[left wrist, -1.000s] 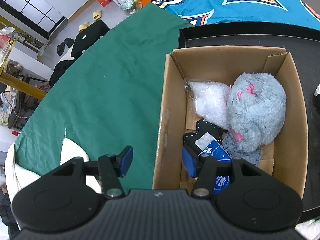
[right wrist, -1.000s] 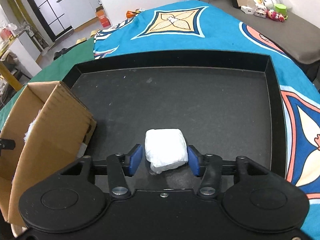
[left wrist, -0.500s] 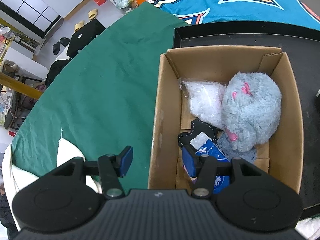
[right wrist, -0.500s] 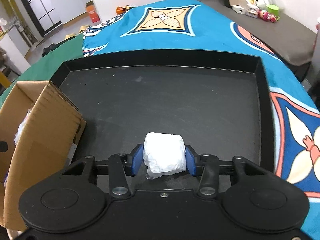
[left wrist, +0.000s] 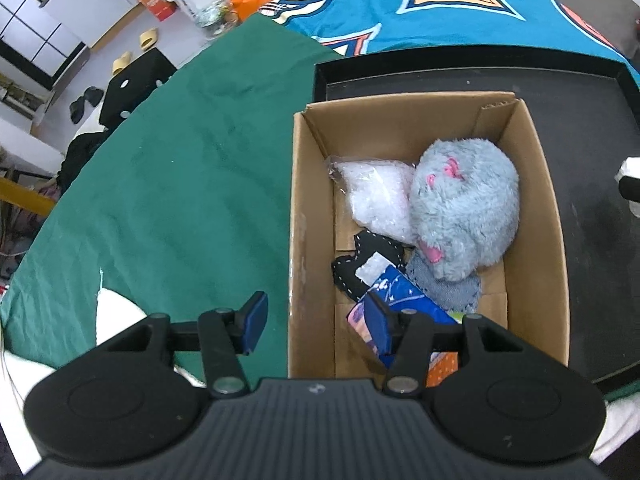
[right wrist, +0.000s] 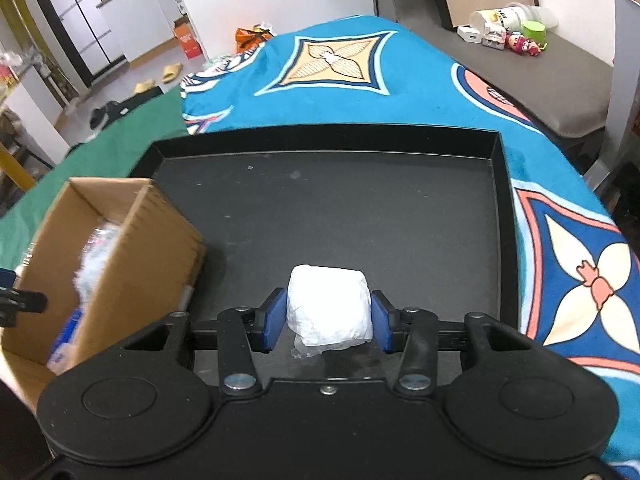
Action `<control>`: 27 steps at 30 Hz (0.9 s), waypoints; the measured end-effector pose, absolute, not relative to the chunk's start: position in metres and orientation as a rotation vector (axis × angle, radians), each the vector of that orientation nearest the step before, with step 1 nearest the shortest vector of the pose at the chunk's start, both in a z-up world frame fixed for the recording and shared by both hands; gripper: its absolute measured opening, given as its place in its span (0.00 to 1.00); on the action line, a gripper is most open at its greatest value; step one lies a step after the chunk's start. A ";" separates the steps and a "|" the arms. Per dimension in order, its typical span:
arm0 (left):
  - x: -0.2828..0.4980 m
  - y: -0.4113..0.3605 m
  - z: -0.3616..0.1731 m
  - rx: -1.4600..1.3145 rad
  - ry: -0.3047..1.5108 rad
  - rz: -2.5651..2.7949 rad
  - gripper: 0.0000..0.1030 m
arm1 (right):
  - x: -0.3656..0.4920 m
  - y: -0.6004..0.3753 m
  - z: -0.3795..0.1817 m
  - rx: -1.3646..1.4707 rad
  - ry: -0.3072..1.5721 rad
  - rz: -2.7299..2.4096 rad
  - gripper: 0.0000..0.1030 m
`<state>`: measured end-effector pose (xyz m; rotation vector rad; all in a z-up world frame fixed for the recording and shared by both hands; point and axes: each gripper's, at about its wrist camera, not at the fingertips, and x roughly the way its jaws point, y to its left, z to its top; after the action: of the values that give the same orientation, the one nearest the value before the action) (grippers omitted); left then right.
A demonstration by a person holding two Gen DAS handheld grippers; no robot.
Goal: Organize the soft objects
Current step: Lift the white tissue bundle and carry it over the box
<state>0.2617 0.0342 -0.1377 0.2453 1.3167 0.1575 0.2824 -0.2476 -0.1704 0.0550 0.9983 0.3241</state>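
Right gripper (right wrist: 327,322) clamped on white plastic-wrapped soft bundle (right wrist: 329,310) near black tray (right wrist: 505,216) front edge; left gripper (left wrist: 316,320) jaws apart over brown cardboard box (left wrist: 298,240) wall.

Looks like a lived-in home: yellow foam slippers (right wrist: 172,71) on the pale floor, white cupboards (right wrist: 138,20), small plastic toys (right wrist: 524,44) on a grey bench (right wrist: 552,76).

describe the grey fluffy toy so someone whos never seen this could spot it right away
Find the open cardboard box at the left end of the black tray. The plush toy fills its far right part, beside a clear plastic bag. It alone is furry, with pink stitched features.
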 end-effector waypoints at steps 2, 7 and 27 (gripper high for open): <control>0.260 0.035 -0.137 0.241 1.318 0.142 0.48 | 0.279 -0.245 -0.165 0.050 0.993 0.328 0.43; 0.256 0.041 -0.135 0.227 1.322 0.110 0.46 | 0.271 -0.238 -0.148 0.049 0.972 0.334 0.43; 0.253 0.066 -0.146 0.110 1.342 0.041 0.19 | 0.242 -0.186 -0.096 -0.026 0.907 0.380 0.43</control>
<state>0.2532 0.0658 -0.1463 0.1098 1.3423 0.0410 0.2421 -0.1856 -0.0964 -0.0260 0.9070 0.3800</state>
